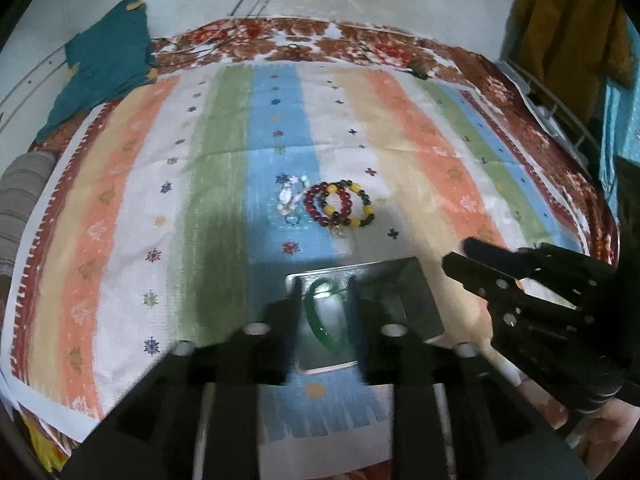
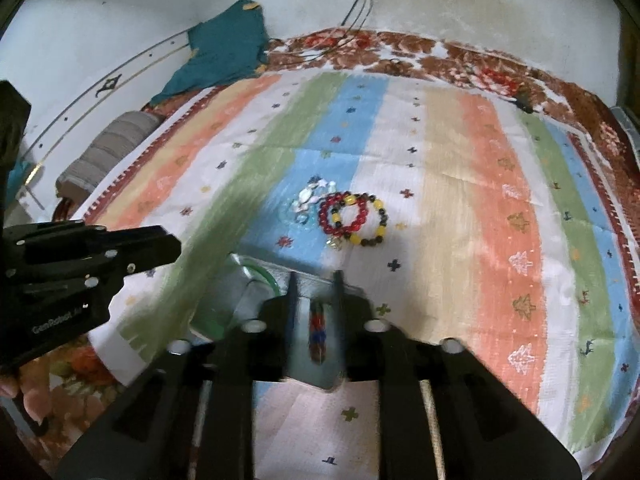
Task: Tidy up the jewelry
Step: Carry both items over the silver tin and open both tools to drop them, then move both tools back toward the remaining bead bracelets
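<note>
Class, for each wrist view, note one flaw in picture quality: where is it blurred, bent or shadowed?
Left wrist view: fisheye bends the striped cloth edges; the green bangle in the metal box is smeared, and shadow darkens the near cloth. Right wrist view: the same curving; the red-and-blue bracelet is blurred.

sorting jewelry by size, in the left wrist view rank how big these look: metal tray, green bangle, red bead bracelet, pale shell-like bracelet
1. The shiny rectangular metal tray, clearly largest.
2. The green glassy bangle lying in it, though it sits nearest the camera, which inflates it.
3. The dark red bead bracelet.
4. The pale white shell-like bracelet, close to the red one; unsure.
</note>
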`<state>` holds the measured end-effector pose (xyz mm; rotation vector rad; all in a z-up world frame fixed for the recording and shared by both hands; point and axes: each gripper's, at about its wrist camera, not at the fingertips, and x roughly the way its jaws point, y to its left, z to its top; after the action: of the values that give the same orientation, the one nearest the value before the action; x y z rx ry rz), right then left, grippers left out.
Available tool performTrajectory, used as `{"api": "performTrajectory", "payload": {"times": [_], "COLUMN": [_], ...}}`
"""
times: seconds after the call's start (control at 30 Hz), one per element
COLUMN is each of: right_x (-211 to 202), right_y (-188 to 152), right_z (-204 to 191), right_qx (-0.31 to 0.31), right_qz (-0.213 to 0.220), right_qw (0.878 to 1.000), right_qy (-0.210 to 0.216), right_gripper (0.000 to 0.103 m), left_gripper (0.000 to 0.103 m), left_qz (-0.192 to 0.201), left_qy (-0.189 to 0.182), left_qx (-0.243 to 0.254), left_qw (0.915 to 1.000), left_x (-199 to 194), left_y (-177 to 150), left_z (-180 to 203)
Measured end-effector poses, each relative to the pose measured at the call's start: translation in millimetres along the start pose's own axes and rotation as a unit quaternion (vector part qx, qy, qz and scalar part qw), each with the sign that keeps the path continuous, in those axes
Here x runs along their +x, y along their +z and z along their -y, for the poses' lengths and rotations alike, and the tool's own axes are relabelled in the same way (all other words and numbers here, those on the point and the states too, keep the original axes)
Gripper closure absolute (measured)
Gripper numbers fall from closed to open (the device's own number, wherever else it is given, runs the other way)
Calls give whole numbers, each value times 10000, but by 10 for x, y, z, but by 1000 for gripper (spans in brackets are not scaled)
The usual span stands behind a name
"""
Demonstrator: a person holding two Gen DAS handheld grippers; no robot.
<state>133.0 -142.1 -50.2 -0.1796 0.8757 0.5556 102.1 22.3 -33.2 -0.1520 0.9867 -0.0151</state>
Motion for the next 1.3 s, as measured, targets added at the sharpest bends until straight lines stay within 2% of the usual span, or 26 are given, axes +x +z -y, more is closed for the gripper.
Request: {"api": "performTrajectory", "payload": {"times": [0.13,0.33,0.5,0.67,0.77,1.1,1.23,1.3], "right_x": [6,48,100,119,144,277,292,330], "right_y": [26,79,110,164,196,305,358,373], "right_z": [61,156,211,246,292,396,432,446], "right_qx": [90,222,295,294,321,386,401,420], "right_qz": [14,2,-48,-7,-14,-118,-9,-54], "right_qw": [9999,9997,9994,9993,9992,9988,9978,9979], "right_qy": [-72,-135,-195,-231,-240,-259,-525,-490], "right_gripper": [69,61,60,46,45,38,35,34], "left_gripper": [70,62,57,50,46,38,38,37], "left_qz": [79,106,121,150,161,93,49,56], "left_qy": [142,299,382,436,485,637,705,750], "left_qx": [-75,-201,-319,-434,-467,-355,-274,-220], "left_qw": [9998,9993,9987,9980,9976,9973,9971,9969], "left_x": [-23,-3,28,70,113,313,365,393], "left_y": [22,81,129,192,245,406,438,466], "left_z": [-69,-171,-234,-287,-306,-311,-309,-304]}}
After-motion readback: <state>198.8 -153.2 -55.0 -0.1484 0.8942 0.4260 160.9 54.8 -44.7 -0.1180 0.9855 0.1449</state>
